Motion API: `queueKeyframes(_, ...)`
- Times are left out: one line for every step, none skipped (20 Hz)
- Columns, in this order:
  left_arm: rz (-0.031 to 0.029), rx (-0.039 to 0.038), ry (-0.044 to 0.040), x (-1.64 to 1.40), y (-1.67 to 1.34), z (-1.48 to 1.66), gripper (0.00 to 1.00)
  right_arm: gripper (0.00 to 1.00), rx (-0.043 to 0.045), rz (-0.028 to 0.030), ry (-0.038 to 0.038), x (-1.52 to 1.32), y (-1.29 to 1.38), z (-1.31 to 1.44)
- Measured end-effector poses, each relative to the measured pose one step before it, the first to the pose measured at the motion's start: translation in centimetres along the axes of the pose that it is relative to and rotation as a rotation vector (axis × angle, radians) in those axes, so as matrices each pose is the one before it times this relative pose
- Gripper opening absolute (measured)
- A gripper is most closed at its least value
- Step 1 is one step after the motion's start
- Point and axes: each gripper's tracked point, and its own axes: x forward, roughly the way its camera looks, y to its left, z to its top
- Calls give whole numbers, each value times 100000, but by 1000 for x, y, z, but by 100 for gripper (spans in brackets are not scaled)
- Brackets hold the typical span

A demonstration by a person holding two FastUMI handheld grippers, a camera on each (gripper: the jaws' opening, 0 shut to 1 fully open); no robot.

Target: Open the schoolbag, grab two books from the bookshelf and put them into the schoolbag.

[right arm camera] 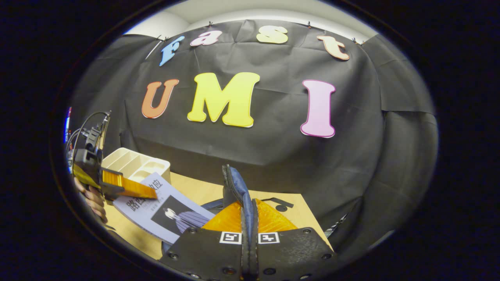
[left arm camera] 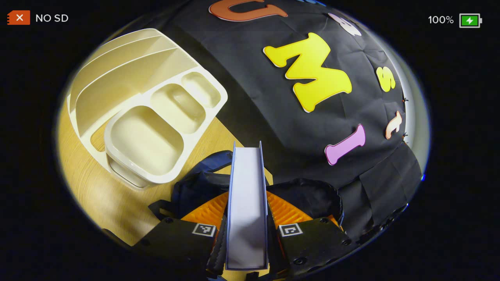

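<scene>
Now, left gripper (left arm camera: 247, 238): clamped on a book (left arm camera: 247, 203) above the schoolbag's (left arm camera: 312, 195) mouth.
Right gripper (right arm camera: 249, 234): pinching the schoolbag's zipped edge (right arm camera: 234, 187).
Bookshelf (left arm camera: 129, 97): near the table's (left arm camera: 90, 183) back edge.

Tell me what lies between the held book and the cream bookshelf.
In the left gripper view, bare wooden table separates the book, clamped in the left gripper, from the bookshelf. The schoolbag's dark edge sits just beside the book.
</scene>
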Motion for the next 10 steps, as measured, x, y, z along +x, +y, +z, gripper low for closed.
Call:
queueKeyframes(-1362, -602, 1023, 223, -466, -695, 45, 1, -145, 662, -185, -77, 118, 28)
queueKeyframes(-406, 35, 1223, 493, -405, -663, 45, 1, -76, 866, -395, -76, 197, 187)
queueKeyframes(-164, -65, 471, 476, -82, -563, 45, 1, -96, 891, -538, -72, 134, 120)
queueKeyframes(352, 178, -469, 492, -47, -415, 45, 1, 130, 761, -628, -75, 118, 210)
queueKeyframes(-219, 705, -1018, 522, -131, -443, 45, 1, 438, 748, -450, -33, 102, 40)
queueKeyframes(-109, 86, -838, 462, -180, -591, 45, 0, 689, 829, -317, -17, 105, 102)
queueKeyframes(-447, -1454, -1593, 497, -108, -218, 45, 0, 885, 440, -632, -4, -65, 229)
queueKeyframes(-240, -1515, -858, 586, -287, -282, 45, 1, 672, 435, -500, 21, -106, 257)
queueKeyframes(-346, -1186, -1052, 556, -148, -306, 45, 1, 543, 292, -396, -98, -220, 145)
queueKeyframes(-613, -299, -882, 421, -96, -541, 45, 1, 608, 254, -433, -80, -190, 232)
